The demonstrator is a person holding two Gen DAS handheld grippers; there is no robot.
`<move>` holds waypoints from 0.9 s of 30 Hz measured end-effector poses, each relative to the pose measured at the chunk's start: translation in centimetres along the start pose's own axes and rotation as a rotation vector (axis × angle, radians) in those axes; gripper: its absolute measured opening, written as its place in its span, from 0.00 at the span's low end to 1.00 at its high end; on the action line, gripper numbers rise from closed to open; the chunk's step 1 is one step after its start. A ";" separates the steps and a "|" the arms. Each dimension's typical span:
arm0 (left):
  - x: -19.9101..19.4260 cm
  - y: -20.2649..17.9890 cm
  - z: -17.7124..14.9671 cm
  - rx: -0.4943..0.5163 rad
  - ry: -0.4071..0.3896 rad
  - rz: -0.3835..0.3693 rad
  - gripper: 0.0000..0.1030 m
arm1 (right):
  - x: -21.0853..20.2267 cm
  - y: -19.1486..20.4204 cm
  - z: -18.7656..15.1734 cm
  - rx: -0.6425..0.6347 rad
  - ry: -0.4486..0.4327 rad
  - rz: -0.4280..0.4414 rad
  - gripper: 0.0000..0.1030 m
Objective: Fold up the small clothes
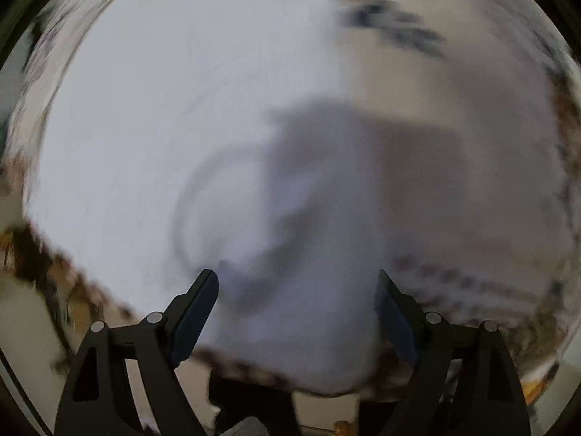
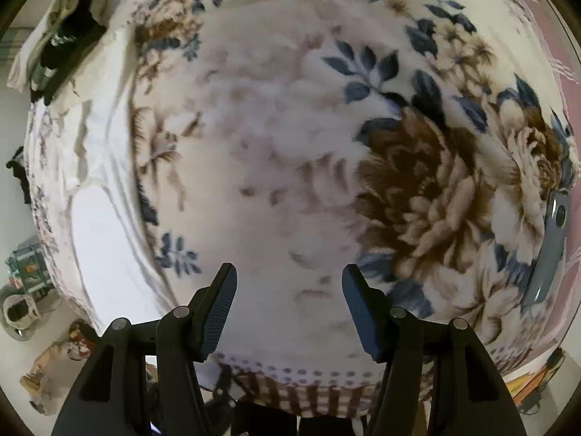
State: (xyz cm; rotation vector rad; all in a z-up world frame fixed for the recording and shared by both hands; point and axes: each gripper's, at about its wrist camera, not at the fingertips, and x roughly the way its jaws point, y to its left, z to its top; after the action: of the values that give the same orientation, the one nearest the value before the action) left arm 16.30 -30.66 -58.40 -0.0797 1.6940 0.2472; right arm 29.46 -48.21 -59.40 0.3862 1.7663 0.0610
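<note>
Your left tongs (image 1: pixel 296 290) stand wide apart and released, with nothing pinched; a rounded edge of the white garment (image 1: pixel 152 116) lies between and just ahead of the pads, though the left wrist view is too smeared to tell whether they touch it. Your right tongs (image 2: pixel 288 283) are likewise spread open and empty, hanging over bare floral blanket (image 2: pixel 417 181) with no cloth between the pads.

The garment looks like thin, light, limp fabric: it should drape and crease freely, slide a little on the plush blanket, and carry no risk of breaking. Judging by that, take it at a hem or corner, pinching only the layer you mean to lift, since a mid-panel grab would likely bunch it. In the right wrist view the white cloth lies along the bed's left side, well apart from the right tongs.

Further out, a grey phone-like device (image 2: pixel 552 247) rests at the blanket's right edge, and dark clothes (image 2: pixel 69 29) sit piled at the far left corner.
</note>
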 end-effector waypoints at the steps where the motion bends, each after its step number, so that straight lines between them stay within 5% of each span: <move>1: 0.0 1.5 -0.2 -0.030 -0.002 0.004 0.82 | 0.2 0.0 0.2 -0.007 0.007 0.003 0.61; 8: -2.4 14.0 -0.8 -0.225 -0.019 0.149 0.82 | 1.4 1.9 1.6 -0.062 0.032 0.002 0.61; 15: -2.5 12.3 -0.9 -0.185 -0.086 0.014 0.82 | 1.6 6.4 4.8 -0.123 0.030 0.030 0.61; 19: -0.3 10.0 0.4 -0.097 -0.093 0.024 0.82 | 1.0 9.8 7.7 -0.172 0.019 0.109 0.61; 20: 0.4 9.5 0.8 -0.080 -0.100 0.014 0.70 | 0.7 10.7 8.7 -0.182 0.012 0.130 0.61; 21: 0.9 9.0 1.1 -0.062 -0.123 -0.010 0.33 | 0.5 11.7 9.9 -0.188 0.003 0.149 0.61; 23: 1.3 8.6 1.2 -0.049 -0.136 -0.021 0.05 | 0.2 13.6 12.3 -0.197 -0.018 0.189 0.61; 27: -0.2 9.0 0.1 -0.059 -0.208 -0.070 0.03 | 0.3 17.3 18.4 -0.192 -0.058 0.237 0.61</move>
State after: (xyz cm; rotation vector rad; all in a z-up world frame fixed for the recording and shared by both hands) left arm 14.70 -21.86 -57.17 -0.1513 1.4751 0.2444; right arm 50.89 -34.93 -59.67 0.4508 1.6338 0.3817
